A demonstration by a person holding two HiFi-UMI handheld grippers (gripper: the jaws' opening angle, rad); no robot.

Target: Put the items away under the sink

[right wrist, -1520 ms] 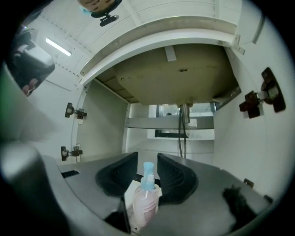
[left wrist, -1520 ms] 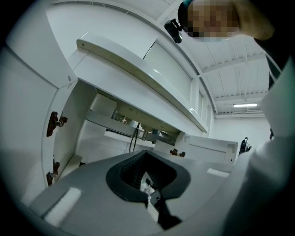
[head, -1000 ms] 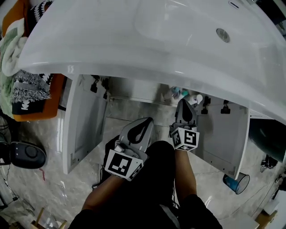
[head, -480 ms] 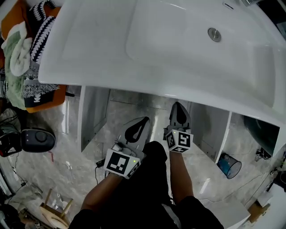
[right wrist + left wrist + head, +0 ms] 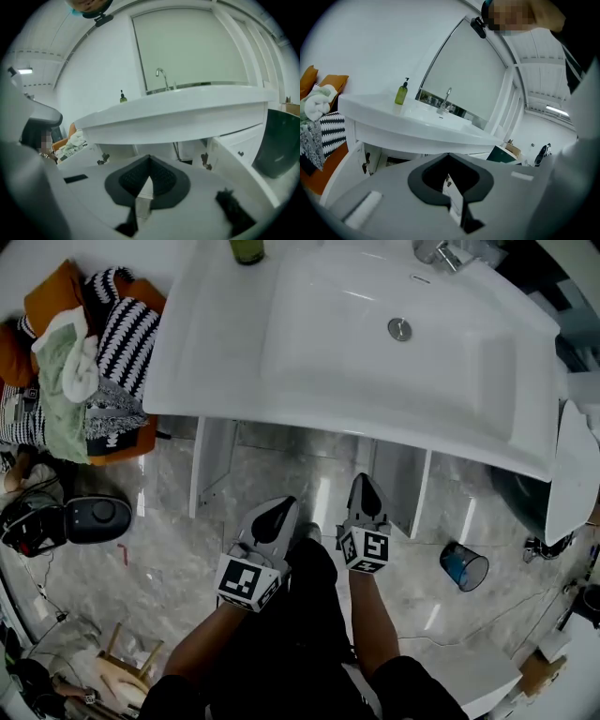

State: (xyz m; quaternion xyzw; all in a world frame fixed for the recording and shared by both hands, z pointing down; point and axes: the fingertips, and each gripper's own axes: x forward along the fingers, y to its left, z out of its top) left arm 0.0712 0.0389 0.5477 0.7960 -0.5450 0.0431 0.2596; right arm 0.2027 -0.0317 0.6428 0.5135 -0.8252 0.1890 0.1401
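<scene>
Presently, both hand-held grippers hang side by side in front of the sink [image 5: 309,381], below its front rim and clear of it. The left gripper [image 5: 280,507] has its jaws closed tip to tip with nothing between them. The right gripper [image 5: 364,484] is likewise closed and empty.

The cabinet [image 5: 187,150] under the sink stands with both doors swung outward. The left door [image 5: 211,465] and right door [image 5: 419,493] frame a passage directly ahead of the grippers. The sink's overhang covers the cabinet interior in the head view, so the stored items cannot be made out there.

A green bottle [image 5: 247,249] stands at the sink's rear left corner, and the faucet [image 5: 441,251] sits at the rear right.

Bare marble floor [image 5: 178,568] lies open left of the left door. It is bounded by a black device [image 5: 94,518] and a heap of textiles [image 5: 84,371]. A blue cup [image 5: 463,566] lies on the floor to the right, near the right door's outer edge.
</scene>
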